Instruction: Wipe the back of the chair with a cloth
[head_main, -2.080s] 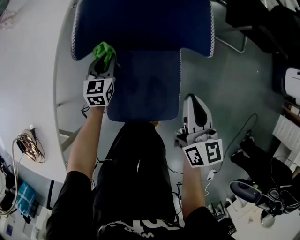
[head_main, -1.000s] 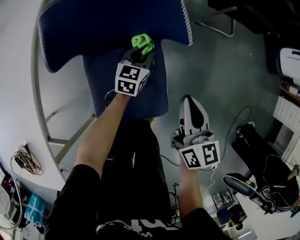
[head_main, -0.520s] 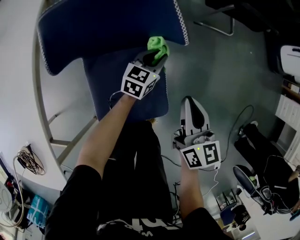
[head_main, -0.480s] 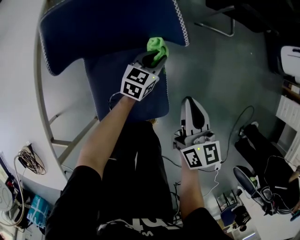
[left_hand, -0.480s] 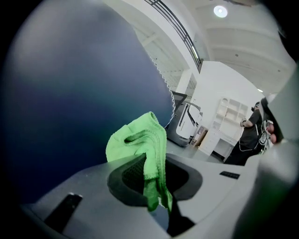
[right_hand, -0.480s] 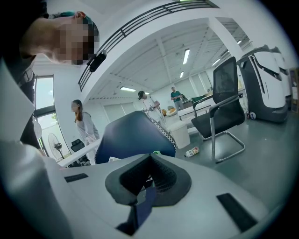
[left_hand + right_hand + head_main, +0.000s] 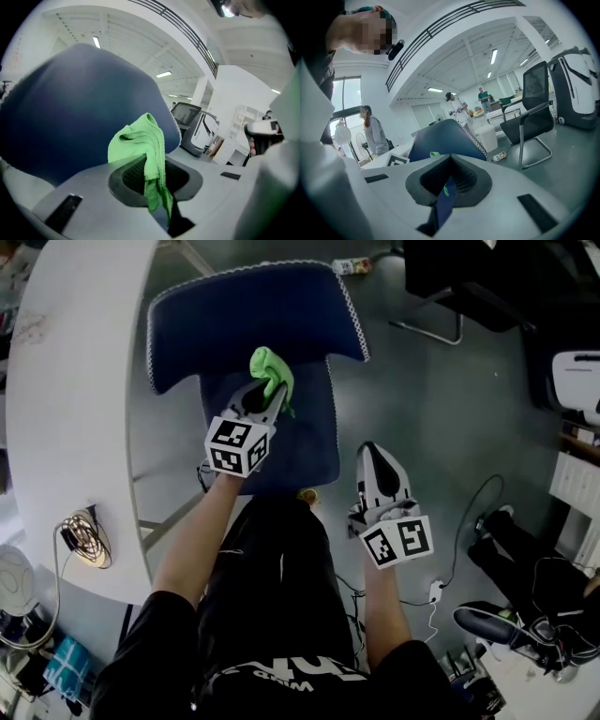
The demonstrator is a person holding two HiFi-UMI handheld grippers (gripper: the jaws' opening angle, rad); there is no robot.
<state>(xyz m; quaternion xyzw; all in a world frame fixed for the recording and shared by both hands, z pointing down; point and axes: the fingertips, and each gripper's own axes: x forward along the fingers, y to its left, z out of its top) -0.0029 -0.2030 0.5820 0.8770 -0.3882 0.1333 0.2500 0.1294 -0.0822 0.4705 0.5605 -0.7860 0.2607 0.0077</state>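
Note:
A blue chair point(image 7: 253, 315) stands below me, its backrest point(image 7: 300, 442) nearest to me. My left gripper point(image 7: 263, 396) is shut on a green cloth point(image 7: 272, 371), which it holds against the upper middle of the backrest. In the left gripper view the cloth point(image 7: 140, 147) bulges out between the jaws in front of the blue chair point(image 7: 70, 108). My right gripper point(image 7: 373, 452) hangs to the right of the backrest, shut and holding nothing. In the right gripper view, the chair point(image 7: 440, 138) shows just beyond the right gripper point(image 7: 449, 180).
A white round table point(image 7: 75, 381) curves along the left, with coiled cables point(image 7: 80, 535) at its near edge. A black chair point(image 7: 469, 277) stands at the back right, also seen as the black chair point(image 7: 534, 103). Cables point(image 7: 473, 507) lie on the grey floor. People point(image 7: 372, 131) stand in the background.
My left gripper has carried the cloth from the backrest's right edge leftward to its middle. The right gripper has stayed beside the chair. The head view has shifted.

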